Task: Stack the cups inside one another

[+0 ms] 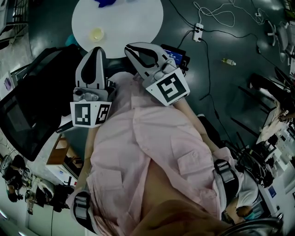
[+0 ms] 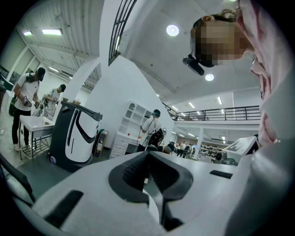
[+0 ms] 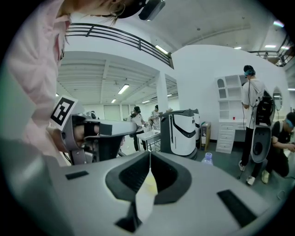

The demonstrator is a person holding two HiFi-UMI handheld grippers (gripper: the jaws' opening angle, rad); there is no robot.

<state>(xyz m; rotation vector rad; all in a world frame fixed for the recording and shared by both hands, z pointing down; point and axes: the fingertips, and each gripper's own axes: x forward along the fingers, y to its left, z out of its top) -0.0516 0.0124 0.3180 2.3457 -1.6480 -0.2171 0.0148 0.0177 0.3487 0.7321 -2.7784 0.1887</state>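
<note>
Head view steeply down, gripper views outward

1. The round white desk [image 1: 138,23] in front of me is mostly bare, so there is lots of room on top.
2. A small yellow cup [image 1: 97,33] sits near its close edge, just past my left fingers [image 1: 98,50].
3. A blue thing [image 1: 107,2] lies at the far edge.
4. A big black thing [image 1: 27,106] blocks my left side.
5. Cables [image 1: 207,50] cross the floor on my right.

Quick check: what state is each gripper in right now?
Left gripper: closed, nothing between its jaws.
Right gripper: closed, nothing between its jaws.
</note>
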